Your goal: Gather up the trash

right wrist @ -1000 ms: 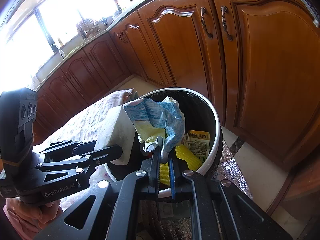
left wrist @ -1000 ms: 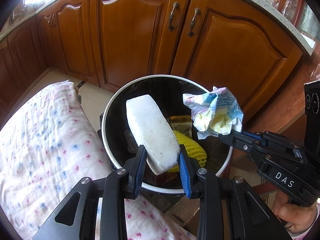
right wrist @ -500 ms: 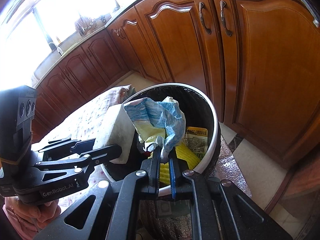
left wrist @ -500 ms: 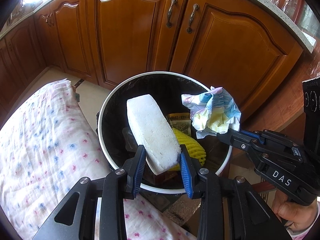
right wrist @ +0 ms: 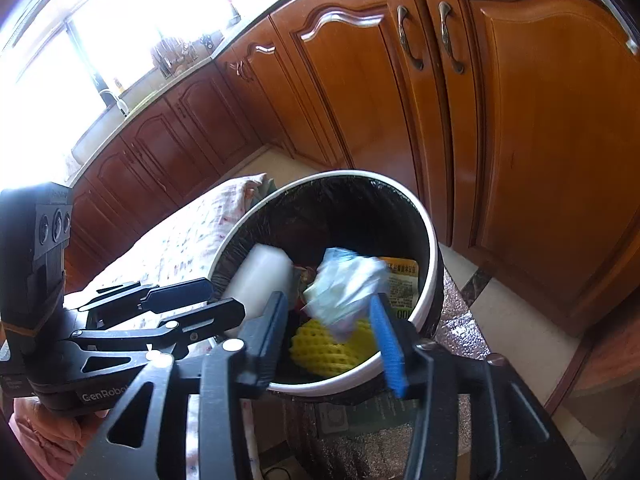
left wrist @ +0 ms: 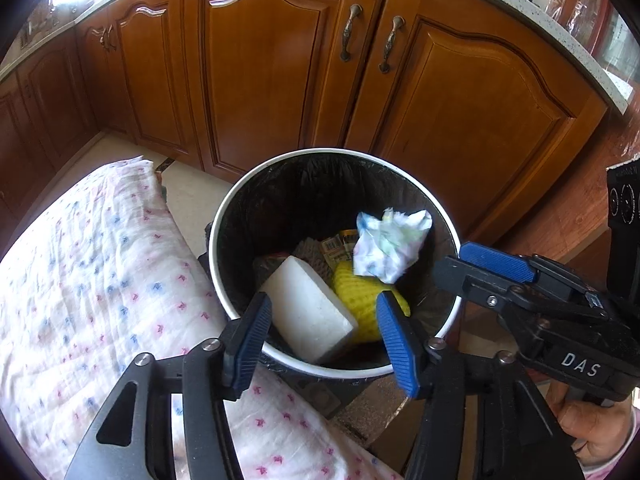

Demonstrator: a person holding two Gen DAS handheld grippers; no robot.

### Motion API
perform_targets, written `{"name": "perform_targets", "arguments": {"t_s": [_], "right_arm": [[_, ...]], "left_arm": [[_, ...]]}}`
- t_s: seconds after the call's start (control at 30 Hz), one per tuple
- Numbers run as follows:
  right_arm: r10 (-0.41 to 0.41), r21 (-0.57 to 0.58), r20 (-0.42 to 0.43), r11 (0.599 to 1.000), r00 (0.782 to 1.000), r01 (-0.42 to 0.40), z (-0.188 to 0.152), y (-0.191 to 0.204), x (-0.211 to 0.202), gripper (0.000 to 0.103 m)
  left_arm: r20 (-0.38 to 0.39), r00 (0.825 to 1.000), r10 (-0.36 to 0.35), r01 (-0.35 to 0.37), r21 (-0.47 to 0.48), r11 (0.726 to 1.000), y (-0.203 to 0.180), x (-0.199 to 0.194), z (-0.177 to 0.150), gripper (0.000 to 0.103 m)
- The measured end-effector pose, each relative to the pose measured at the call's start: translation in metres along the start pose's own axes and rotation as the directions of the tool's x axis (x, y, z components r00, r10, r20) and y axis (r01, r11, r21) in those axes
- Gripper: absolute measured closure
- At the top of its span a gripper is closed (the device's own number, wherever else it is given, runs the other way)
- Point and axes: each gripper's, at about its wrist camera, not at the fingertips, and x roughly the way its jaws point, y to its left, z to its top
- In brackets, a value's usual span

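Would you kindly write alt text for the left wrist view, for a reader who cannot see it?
The left hand-held gripper hangs open over a round white-rimmed bin with a black liner, where a white foam block and a crumpled printed paper wad sit atop a yellow mesh sleeve. The right hand-held gripper is open alongside, before brown wooden cabinet doors.

Wooden cabinets [left wrist: 280, 80] are standing behind, bearing metal handles [left wrist: 350, 32]. A patterned cloth [left wrist: 92, 280] is lying at left. A countertop [left wrist: 580, 64] is running above, a window [right wrist: 80, 40] glaring.
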Motion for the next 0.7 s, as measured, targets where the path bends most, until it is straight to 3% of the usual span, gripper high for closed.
{"name": "perform_targets", "arguments": {"t_s": [0.1, 0.33, 0.53, 0.7], "right_arm": [[0.014, 0.007, 0.031, 1.000, 0.999, -0.014, 0.000, 0.002, -0.007, 0.047], [0.035, 0.029, 0.099, 0.999, 0.994, -0.039, -0.010, 0.011, -0.026, 0.016], [0.052, 0.056, 0.144, 0.997, 0.988, -0.061, -0.036, 0.027, -0.041, 0.005], [0.071, 0.085, 0.185, 0.993, 0.980, -0.088, -0.066, 0.045, -0.053, 0.003]], "left_arm": [[0.014, 1.000, -0.009, 0.009, -0.022, 1.000, 0.006, -0.010, -0.005, 0.041], [0.102, 0.995, 0.016, -0.006, -0.090, 0.996, 0.020, -0.047, -0.035, 0.028], [0.193, 0.980, 0.043, -0.010, -0.172, 0.985, 0.031, -0.087, -0.082, 0.024], [0.254, 0.965, 0.066, -0.010, -0.217, 0.976, 0.038, -0.117, -0.128, 0.024]]}}
